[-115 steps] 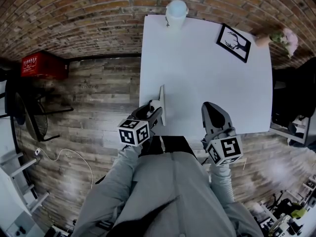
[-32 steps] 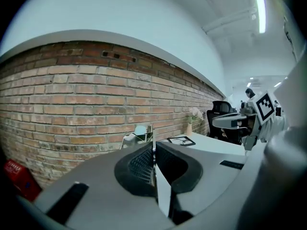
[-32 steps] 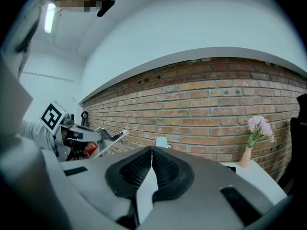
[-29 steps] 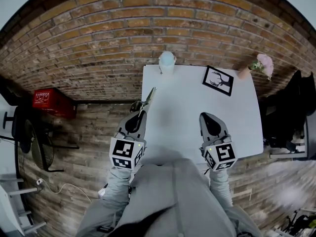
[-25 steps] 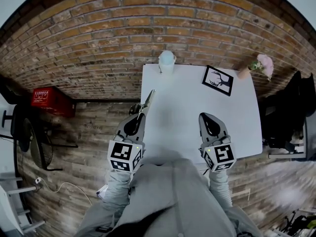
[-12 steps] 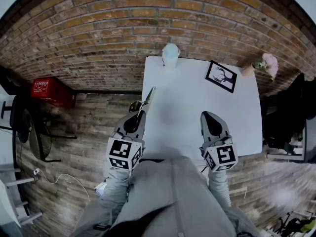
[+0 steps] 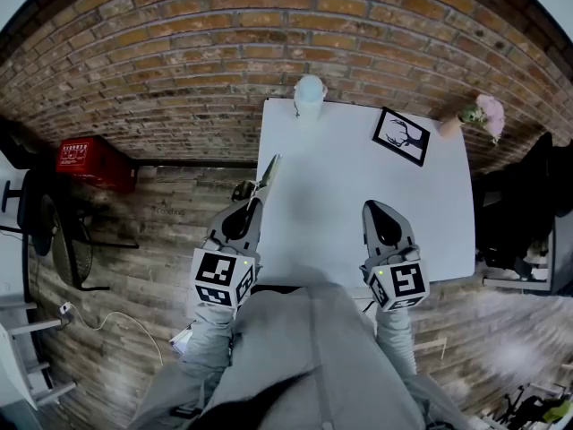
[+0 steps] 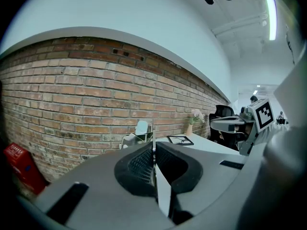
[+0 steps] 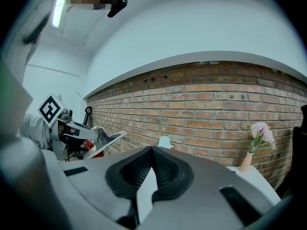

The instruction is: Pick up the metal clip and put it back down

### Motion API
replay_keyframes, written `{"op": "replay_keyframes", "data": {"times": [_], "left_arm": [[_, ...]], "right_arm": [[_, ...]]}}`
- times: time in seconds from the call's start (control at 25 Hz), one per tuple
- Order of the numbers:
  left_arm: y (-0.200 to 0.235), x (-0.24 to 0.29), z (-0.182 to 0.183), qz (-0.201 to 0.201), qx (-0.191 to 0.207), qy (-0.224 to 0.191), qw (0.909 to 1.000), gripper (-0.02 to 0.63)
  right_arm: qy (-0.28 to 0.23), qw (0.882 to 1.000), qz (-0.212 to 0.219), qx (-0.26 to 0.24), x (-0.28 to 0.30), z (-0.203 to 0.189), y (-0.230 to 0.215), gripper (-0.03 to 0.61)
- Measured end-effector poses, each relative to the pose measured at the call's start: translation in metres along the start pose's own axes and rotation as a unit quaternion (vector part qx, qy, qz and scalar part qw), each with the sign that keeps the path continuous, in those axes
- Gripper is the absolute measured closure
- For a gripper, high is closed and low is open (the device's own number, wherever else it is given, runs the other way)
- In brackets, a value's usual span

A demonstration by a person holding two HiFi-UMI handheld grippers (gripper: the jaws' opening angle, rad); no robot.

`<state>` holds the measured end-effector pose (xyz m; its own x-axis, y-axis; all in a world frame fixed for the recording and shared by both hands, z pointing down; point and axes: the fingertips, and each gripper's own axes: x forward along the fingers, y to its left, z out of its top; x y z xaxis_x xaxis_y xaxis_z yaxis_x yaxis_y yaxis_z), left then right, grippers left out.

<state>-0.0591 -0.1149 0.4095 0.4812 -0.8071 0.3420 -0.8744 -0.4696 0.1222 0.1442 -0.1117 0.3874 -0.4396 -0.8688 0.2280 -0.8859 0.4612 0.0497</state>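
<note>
A red brick wall point(image 7: 179, 52) runs behind a white table point(image 7: 358, 213) on a weathered wooden plank floor point(image 7: 152, 231), with a red crate point(image 7: 85, 161) against the wall's foot, a black office chair point(image 8: 221, 114) beyond the table, and a strip light point(image 8: 272, 13) on the white ceiling point(image 8: 240, 20).

Jaws tight on metal clip point(image 8: 153, 140)

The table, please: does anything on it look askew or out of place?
The picture frame lies flat, turned crooked to the table's edges. The metal clip is lifted off it, pinched in the left gripper at the left edge.
</note>
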Motion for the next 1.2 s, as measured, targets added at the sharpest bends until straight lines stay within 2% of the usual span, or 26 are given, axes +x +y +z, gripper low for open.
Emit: {"op": "replay_keyframes", "data": {"times": [0.56, 0.68, 0.84, 1.2], "left_arm": [[0.002, -0.004, 0.001, -0.004, -0.009, -0.004, 0.9999, 0.589], [0.003, -0.003, 0.001, -0.013, -0.038, -0.01, 0.9991, 0.588], [0.009, 0.001, -0.003, -0.03, -0.1, -0.013, 0.9945, 0.589], [0.005, 0.036, -0.056, -0.068, -0.214, 0.039, 0.9737, 0.589]], "right_arm": [[-0.003, 1.0, 0.003, -0.004, -0.001, 0.003, 0.005, 0.556], [-0.002, 1.0, -0.002, 0.001, -0.001, 0.002, 0.004, 0.557], [0.002, 1.0, -0.01, 0.013, -0.003, -0.001, 0.002, 0.555], [0.029, 0.999, -0.013, 0.037, -0.006, -0.02, 0.004, 0.555]]}}
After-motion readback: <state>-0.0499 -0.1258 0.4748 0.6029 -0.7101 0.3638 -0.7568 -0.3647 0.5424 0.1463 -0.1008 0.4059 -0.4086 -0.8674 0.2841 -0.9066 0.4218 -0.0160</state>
